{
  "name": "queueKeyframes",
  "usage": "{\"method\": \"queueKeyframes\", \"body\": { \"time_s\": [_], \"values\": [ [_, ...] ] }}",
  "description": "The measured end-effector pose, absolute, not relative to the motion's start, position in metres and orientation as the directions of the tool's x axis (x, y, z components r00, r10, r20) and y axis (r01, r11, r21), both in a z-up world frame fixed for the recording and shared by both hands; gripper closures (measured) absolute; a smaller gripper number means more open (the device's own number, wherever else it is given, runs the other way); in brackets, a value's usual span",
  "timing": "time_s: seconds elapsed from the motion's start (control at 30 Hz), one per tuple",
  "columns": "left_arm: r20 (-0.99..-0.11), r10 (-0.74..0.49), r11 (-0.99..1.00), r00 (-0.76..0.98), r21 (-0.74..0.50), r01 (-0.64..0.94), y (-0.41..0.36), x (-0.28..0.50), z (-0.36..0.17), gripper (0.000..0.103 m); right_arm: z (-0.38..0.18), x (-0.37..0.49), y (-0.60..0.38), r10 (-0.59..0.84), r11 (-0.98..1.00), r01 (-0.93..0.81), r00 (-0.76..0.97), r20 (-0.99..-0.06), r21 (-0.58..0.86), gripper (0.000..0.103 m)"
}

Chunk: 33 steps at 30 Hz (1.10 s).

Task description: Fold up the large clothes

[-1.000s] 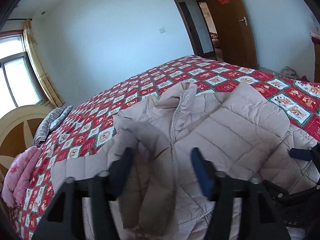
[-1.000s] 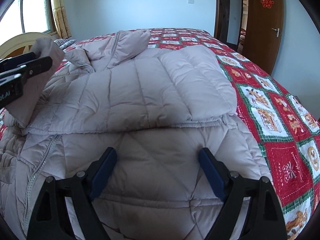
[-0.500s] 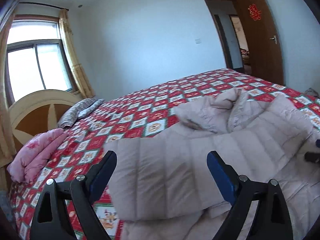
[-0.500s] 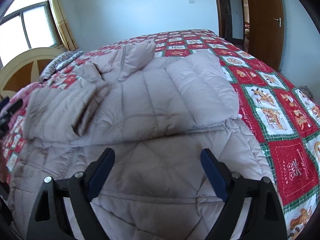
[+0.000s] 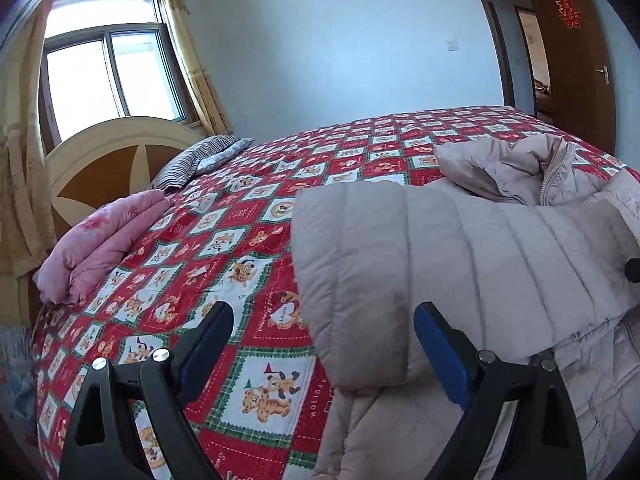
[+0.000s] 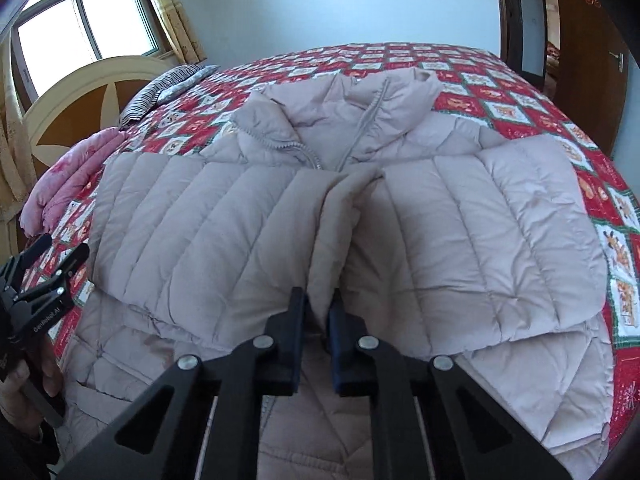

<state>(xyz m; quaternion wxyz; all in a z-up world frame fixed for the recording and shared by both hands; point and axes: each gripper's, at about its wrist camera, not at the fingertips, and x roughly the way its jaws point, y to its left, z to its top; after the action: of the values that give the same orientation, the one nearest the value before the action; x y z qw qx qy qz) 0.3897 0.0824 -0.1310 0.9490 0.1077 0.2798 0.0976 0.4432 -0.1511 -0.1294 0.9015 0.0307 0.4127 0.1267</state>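
Newly folded-in left sleeve point(image 6: 208, 220); two sleeves.

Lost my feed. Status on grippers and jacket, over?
Left gripper open, empty. Right gripper shut on sleeve. Jacket flat on bed, both sleeves folded in. Nothing blocking.

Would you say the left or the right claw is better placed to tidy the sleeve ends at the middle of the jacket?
Right, probably. The right claw is shut on the sleeve at the jacket middle; the left claw is open at the bed-side edge, holding nothing.
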Motion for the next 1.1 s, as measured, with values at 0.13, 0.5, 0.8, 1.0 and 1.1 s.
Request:
{"method": "queueKeyframes", "body": {
  "time_s": [0.13,0.5,0.8,1.0,1.1],
  "values": [
    [-0.535,0.285,0.950,0.795,0.266,-0.162,0.096,0.397,-0.134,0.011,-0.133,0.433,-0.175,0.188,0.982,-0.150,0.646,-0.740,0.118,0.092],
    [-0.554,0.274,0.960,0.786,0.203,-0.191,0.094,0.417,-0.115,0.011,-0.130,0.427,-0.200,0.135,0.991,-0.074,0.654,-0.745,0.114,0.086],
    [-0.634,0.149,0.987,0.759,0.145,-0.073,0.061,0.484,-0.128,0.011,-0.082,0.433,-0.177,0.150,0.988,-0.084,0.747,-0.647,0.132,0.058],
    [-0.654,0.192,0.962,0.732,0.274,-0.007,0.026,0.496,-0.166,0.011,-0.128,0.481,-0.148,0.185,0.983,-0.115,0.647,-0.740,0.145,0.059],
    [-0.664,0.174,0.971,0.727,0.237,-0.016,0.031,0.499,-0.170,0.007,-0.145,0.480,-0.151,0.170,0.985,-0.109,0.643,-0.746,0.130,0.061]
  ]
}}
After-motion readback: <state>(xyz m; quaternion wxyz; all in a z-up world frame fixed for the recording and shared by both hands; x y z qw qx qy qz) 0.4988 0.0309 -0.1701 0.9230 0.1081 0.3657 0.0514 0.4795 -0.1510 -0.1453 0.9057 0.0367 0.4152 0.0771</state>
